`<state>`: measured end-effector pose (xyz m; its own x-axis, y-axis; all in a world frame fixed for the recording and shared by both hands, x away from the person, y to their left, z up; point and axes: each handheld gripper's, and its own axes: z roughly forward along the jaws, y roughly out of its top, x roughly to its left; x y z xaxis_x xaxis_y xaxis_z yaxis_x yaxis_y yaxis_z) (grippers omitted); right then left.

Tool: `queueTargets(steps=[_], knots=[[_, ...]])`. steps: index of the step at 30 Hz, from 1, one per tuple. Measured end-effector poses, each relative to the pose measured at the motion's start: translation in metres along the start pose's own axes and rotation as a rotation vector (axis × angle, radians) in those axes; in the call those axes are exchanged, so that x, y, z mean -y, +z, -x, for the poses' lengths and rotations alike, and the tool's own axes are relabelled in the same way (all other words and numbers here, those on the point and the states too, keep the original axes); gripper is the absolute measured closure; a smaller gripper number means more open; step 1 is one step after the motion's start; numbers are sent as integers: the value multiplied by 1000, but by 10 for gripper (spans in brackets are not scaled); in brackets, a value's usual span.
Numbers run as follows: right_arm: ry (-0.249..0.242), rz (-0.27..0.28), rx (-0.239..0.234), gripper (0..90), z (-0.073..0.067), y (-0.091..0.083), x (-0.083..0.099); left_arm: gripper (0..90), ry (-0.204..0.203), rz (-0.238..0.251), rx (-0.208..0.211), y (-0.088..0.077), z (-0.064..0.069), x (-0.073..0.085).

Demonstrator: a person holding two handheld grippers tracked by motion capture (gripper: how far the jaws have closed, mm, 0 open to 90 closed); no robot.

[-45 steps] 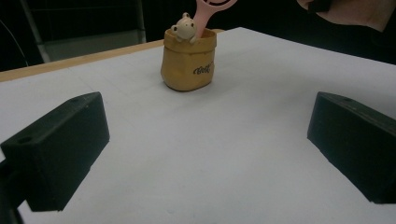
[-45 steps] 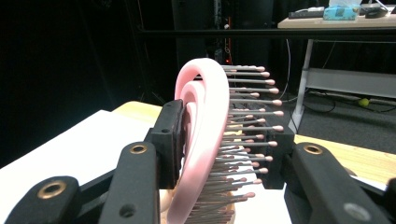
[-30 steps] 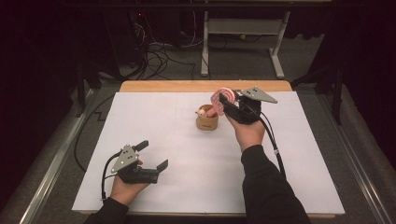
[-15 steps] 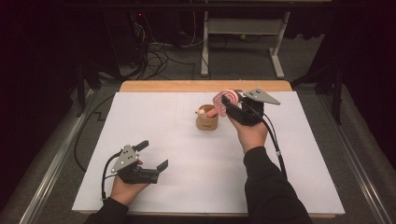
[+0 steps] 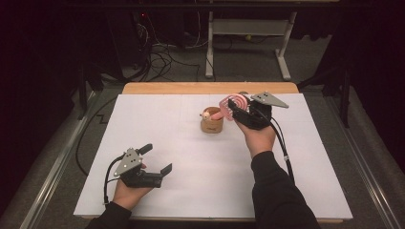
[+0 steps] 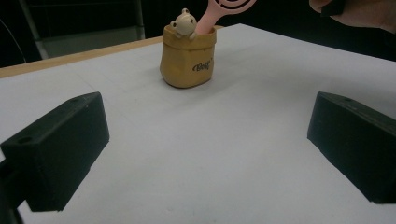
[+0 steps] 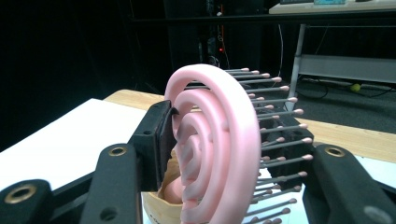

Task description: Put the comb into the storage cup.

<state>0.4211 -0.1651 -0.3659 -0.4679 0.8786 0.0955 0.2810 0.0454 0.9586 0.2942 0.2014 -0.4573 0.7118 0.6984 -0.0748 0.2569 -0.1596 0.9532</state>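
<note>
Pink hairbrush [image 5: 233, 106] stood with its handle in a tan pot [image 5: 211, 125] on the white table [image 5: 191, 191].

Dark writing is printed on the pot, too small to be read. The brush head is placed between the right gripper [image 5: 237, 109] jaws, which have just been opening; whether the pads touch cannot be told. The left gripper [image 5: 157, 162] is kept spread wide, well apart near the front edge.

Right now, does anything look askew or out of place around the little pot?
Only the pink hairbrush: its handle sits in the tan pot, and it leans toward the right tongs rather than standing upright. Those jaws have just been opening, with the brush head between them. The pot stands upright; nothing spilled.
</note>
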Motion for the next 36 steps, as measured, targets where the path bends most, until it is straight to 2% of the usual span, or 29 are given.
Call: queueTargets(steps=[18, 36], knots=[[6, -10, 1, 449, 3, -2, 3, 0, 1, -1, -4, 0, -1, 0], [-5, -14, -11, 273, 2, -3, 2, 0, 7, 1, -4, 0, 0, -1]])
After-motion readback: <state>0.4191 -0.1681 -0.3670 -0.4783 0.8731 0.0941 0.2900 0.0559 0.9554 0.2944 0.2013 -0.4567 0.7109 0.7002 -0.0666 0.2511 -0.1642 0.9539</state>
